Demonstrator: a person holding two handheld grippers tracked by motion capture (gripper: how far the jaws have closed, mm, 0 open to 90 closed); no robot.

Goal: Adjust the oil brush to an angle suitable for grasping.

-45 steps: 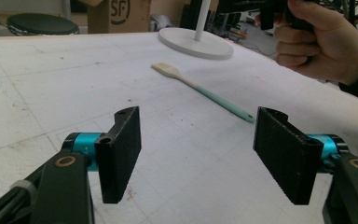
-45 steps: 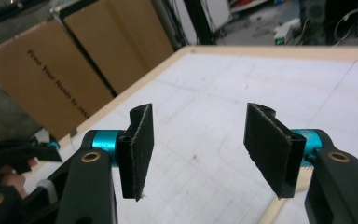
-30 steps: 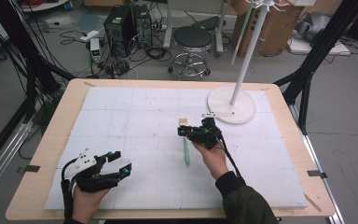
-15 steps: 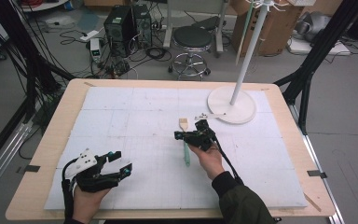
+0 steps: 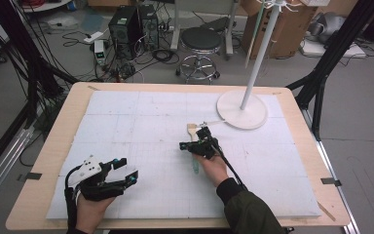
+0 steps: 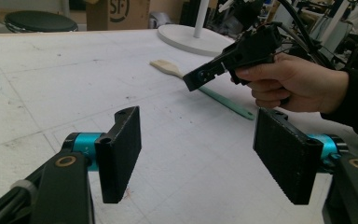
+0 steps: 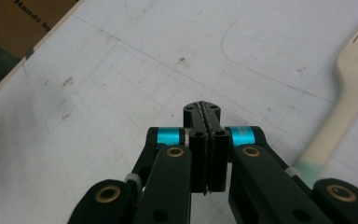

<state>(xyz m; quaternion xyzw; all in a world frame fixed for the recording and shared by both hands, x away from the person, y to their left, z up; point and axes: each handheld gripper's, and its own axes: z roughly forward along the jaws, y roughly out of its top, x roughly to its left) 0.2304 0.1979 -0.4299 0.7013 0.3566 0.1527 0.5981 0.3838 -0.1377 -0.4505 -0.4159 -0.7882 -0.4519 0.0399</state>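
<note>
A brush with a cream head and a pale green handle lies flat on the white board, pointing away from me. My right gripper hovers low just left of the handle, tilted toward the board, and in the right gripper view its jaws are pressed together with nothing between them. The brush lies to that gripper's right, apart from it. At the front left, my left gripper rests open and empty. From the left gripper view, the brush and the right gripper lie ahead.
The round white base of a pole stand sits on the board at the back right, just beyond the brush. A white foam sheet covers the wooden table. A stool and computer gear stand on the floor behind.
My right gripper has moved left and down toward the board beside the brush handle. My left gripper has stayed where it was.
</note>
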